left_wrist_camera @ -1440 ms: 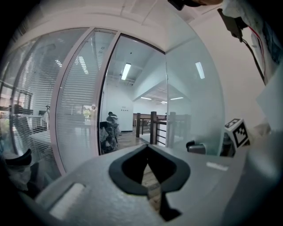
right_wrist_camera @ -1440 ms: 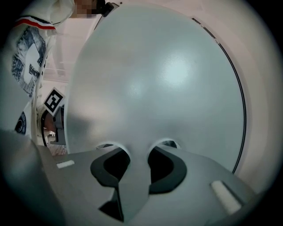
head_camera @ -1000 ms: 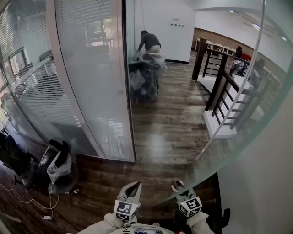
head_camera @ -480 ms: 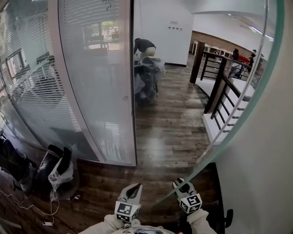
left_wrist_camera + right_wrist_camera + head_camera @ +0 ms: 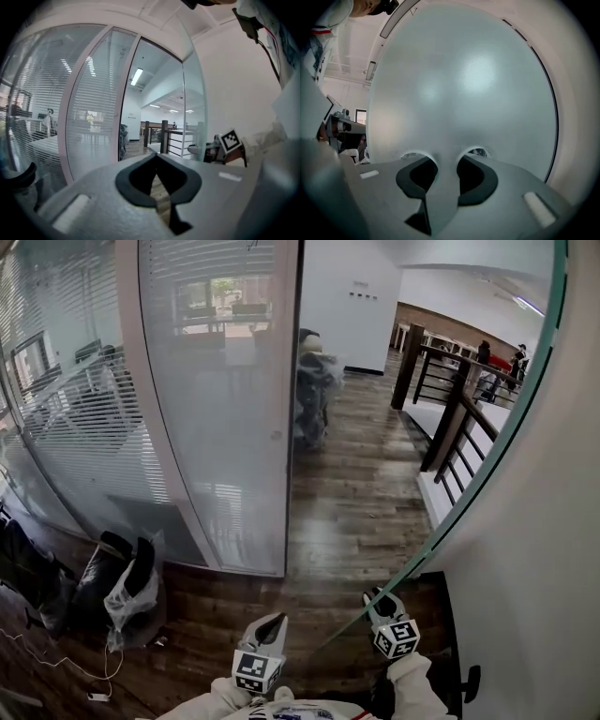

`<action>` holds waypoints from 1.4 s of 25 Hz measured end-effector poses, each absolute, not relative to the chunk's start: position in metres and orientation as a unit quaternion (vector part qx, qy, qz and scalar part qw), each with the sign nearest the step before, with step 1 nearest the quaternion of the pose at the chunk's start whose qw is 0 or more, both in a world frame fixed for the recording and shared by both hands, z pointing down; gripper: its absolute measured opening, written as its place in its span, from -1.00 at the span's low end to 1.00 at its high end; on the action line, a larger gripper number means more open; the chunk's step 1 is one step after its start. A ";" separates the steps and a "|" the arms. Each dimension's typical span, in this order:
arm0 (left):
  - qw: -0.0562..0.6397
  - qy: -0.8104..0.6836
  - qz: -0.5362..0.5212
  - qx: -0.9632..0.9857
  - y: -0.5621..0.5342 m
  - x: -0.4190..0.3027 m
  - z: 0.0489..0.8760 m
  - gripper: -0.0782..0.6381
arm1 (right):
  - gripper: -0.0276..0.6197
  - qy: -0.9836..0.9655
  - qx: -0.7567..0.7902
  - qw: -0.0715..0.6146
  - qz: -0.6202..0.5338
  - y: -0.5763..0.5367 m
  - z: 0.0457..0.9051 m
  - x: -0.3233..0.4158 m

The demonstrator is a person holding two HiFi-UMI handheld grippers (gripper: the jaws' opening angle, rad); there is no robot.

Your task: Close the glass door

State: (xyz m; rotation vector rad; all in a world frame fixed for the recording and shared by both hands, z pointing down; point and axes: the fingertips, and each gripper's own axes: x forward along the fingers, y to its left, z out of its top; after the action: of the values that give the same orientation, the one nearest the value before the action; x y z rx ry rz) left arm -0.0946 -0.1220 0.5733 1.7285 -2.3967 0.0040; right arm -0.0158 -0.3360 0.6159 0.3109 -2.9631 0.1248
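Observation:
The frosted glass door point(image 5: 534, 559) fills the right of the head view, and its green edge curves down to my right gripper point(image 5: 378, 600). That gripper is shut on the door's edge. In the right gripper view the pane point(image 5: 464, 93) passes between the jaws of the right gripper point(image 5: 446, 164). My left gripper point(image 5: 273, 622) hangs beside it, shut with nothing in it. In the left gripper view the tips of the left gripper point(image 5: 157, 157) meet, and the door point(image 5: 193, 117) and the right gripper point(image 5: 199, 150) show to the right.
A fixed glass partition with blinds point(image 5: 206, 409) stands at the left, and its frame point(image 5: 292, 427) borders the doorway. Bags point(image 5: 122, 582) and a cable point(image 5: 56, 667) lie on the floor at the left. Beyond are a wrapped object point(image 5: 314, 390) and a stair railing point(image 5: 450, 418).
Both grippers have moved, the right one carrying the door's edge along. The partition's frame now sits further right in view and hides the person at the back.

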 end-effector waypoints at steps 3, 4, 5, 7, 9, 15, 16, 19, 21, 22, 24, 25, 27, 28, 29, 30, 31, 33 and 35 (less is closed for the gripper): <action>0.097 -0.816 -0.004 0.570 -0.108 -0.103 0.573 -0.77 | -0.55 -0.990 0.105 0.086 0.044 -0.337 0.618 -0.025; 0.098 -0.819 -0.006 0.565 -0.103 -0.107 0.575 -0.77 | -0.55 -0.989 0.106 0.089 0.045 -0.337 0.618 -0.028; 0.099 -0.822 -0.007 0.561 -0.099 -0.111 0.578 -0.77 | -0.55 -0.989 0.106 0.091 0.045 -0.337 0.619 -0.030; 0.101 -0.829 -0.009 0.550 -0.092 -0.119 0.579 -0.77 | -0.55 -0.989 0.107 0.094 0.045 -0.336 0.618 -0.035; 0.103 -0.835 -0.010 0.541 -0.086 -0.127 0.581 -0.77 | -0.55 -0.989 0.107 0.095 0.044 -0.335 0.619 -0.041; 0.115 -0.843 -0.007 0.526 -0.088 -0.134 0.591 -0.77 | -0.55 -0.990 0.104 0.088 0.043 -0.335 0.615 -0.057; 0.116 -0.843 -0.005 0.525 -0.090 -0.136 0.592 -0.77 | -0.54 -0.990 0.104 0.084 0.041 -0.336 0.612 -0.060; 0.120 -0.847 0.001 0.517 -0.098 -0.149 0.594 -0.77 | -0.54 -0.991 0.109 0.072 0.041 -0.337 0.607 -0.069; 0.120 -0.851 0.003 0.512 -0.104 -0.159 0.592 -0.77 | -0.54 -0.990 0.113 0.070 0.041 -0.337 0.609 -0.075; 0.118 -0.852 0.004 0.509 -0.107 -0.164 0.591 -0.77 | -0.54 -0.990 0.112 0.070 0.040 -0.337 0.610 -0.079; 0.111 -0.856 0.007 0.504 -0.114 -0.176 0.587 -0.77 | -0.54 -0.990 0.111 0.073 0.037 -0.337 0.612 -0.086; 0.108 -0.858 0.008 0.502 -0.118 -0.181 0.585 -0.77 | -0.54 -0.990 0.112 0.079 0.035 -0.338 0.613 -0.089; 0.103 -0.861 0.008 0.499 -0.126 -0.191 0.581 -0.77 | -0.54 -0.988 0.114 0.097 0.034 -0.339 0.616 -0.094; 0.102 -0.861 0.008 0.498 -0.130 -0.194 0.580 -0.77 | -0.54 -0.987 0.115 0.106 0.036 -0.338 0.618 -0.097; 0.102 -0.861 0.008 0.497 -0.134 -0.196 0.581 -0.77 | -0.54 -0.986 0.115 0.113 0.038 -0.338 0.619 -0.099; 0.104 -0.862 0.009 0.497 -0.137 -0.198 0.582 -0.77 | -0.54 -0.986 0.115 0.116 0.039 -0.337 0.620 -0.102; 0.105 -0.862 0.009 0.497 -0.142 -0.199 0.583 -0.77 | -0.54 -0.986 0.113 0.117 0.039 -0.338 0.620 -0.105; 0.106 -0.861 0.010 0.497 -0.151 -0.202 0.582 -0.77 | -0.54 -0.987 0.106 0.116 0.039 -0.339 0.619 -0.110; 0.107 -0.861 0.011 0.497 -0.160 -0.206 0.581 -0.77 | -0.54 -0.987 0.099 0.122 0.039 -0.341 0.617 -0.116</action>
State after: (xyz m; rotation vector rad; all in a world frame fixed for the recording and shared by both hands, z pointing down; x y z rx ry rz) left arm -0.2059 -0.1595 0.5811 1.4619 -2.5360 0.0327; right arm -0.1160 -0.3414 0.6172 0.2902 -2.8802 0.1132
